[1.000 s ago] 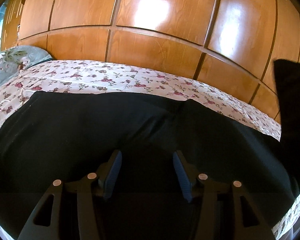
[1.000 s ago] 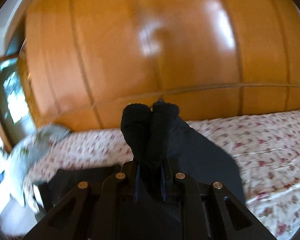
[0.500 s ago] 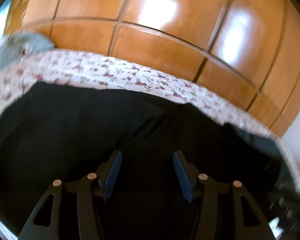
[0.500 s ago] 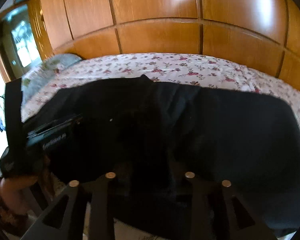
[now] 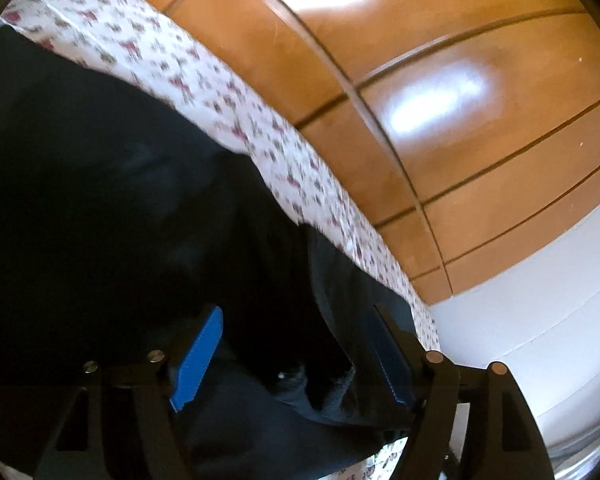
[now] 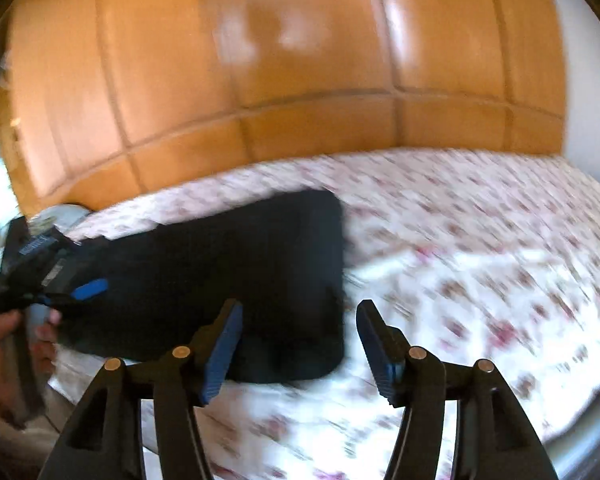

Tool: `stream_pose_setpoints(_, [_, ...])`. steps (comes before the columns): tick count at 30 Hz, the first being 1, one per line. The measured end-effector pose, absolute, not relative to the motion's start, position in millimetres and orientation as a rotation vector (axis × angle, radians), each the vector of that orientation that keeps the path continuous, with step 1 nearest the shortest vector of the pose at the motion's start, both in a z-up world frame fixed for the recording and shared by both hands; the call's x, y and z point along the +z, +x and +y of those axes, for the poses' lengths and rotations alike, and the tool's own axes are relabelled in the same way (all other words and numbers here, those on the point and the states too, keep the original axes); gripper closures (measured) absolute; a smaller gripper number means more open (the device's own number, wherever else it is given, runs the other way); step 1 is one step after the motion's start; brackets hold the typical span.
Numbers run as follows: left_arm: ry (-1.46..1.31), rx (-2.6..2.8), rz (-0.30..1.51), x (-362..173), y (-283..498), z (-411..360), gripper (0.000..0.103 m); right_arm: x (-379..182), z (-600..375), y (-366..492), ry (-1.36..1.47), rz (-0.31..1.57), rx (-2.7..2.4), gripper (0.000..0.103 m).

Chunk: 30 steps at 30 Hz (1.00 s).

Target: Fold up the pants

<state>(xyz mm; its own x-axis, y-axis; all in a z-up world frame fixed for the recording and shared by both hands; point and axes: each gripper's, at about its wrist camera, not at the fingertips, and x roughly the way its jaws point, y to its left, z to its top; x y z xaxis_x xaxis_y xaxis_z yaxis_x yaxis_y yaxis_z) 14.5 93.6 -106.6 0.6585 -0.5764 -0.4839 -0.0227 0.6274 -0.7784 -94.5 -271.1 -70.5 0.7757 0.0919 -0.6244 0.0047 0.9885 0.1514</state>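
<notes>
The right gripper (image 6: 298, 344), which a second ago pinched the pants (image 6: 236, 280), now hovers wide open and empty above them, folded on the floral bed (image 6: 480, 260) (left gripper (image 5: 296, 352) also wide), so this fold seems finished.

Surroundings: bedding, wood panelling and wall

A floral bedsheet (image 6: 480, 248), white with small red and green sprigs, covers the lower right and centre of the right wrist view; in the left wrist view it runs as a diagonal band from the upper left toward the lower right. Glossy orange-brown wooden panelling (image 6: 300, 60), divided by dark grooves into rectangular sections, fills the upper part of both views and shows bright light reflections. A white wall (image 5: 540, 300) occupies the right side of the left wrist view, below the panelling. At the left edge of the right wrist view, a pale grey-green pillow (image 6: 62, 213) lies against the panelling; its detail is blurred.
</notes>
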Motion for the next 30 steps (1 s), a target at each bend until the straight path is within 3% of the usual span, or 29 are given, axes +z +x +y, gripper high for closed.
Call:
stream_pose_setpoints(6, [-0.718,-0.361,0.852,-103,24,66,0.031,-94,-279,-87,0.218,0.753,0.084,0.043])
stream_pose_setpoints(8, [-0.707,-0.383,0.864,-105,24,61,0.048,-101,-276,-76,0.213,0.779,0.072,0.049])
stream_pose_setpoints(9, [-0.688,-0.381,0.893,-107,26,60,0.071,-104,-277,-72,0.226,0.787,0.067,0.053])
stream_pose_setpoints(10, [-0.661,-0.372,0.928,-110,31,58,0.08,-109,-279,-67,0.257,0.801,0.071,0.064])
stream_pose_setpoints(11, [-0.659,-0.378,0.932,-109,31,58,0.08,-111,-280,-64,0.281,0.81,0.084,0.077])
stream_pose_setpoints(15, [-0.761,-0.432,0.848,-86,16,76,0.082,-100,-286,-70,0.292,0.779,0.078,0.081])
stream_pose_setpoints(18, [-0.717,-0.433,0.837,-80,6,81,0.082,-104,-291,-72,0.301,0.797,0.096,0.081])
stream_pose_setpoints(23, [-0.645,-0.388,0.867,-120,-7,78,0.082,-122,-295,-68,0.33,0.801,0.089,0.08])
stream_pose_setpoints(30, [-0.596,-0.363,0.836,-104,-11,79,0.071,-103,-304,-83,0.314,0.804,0.148,0.069])
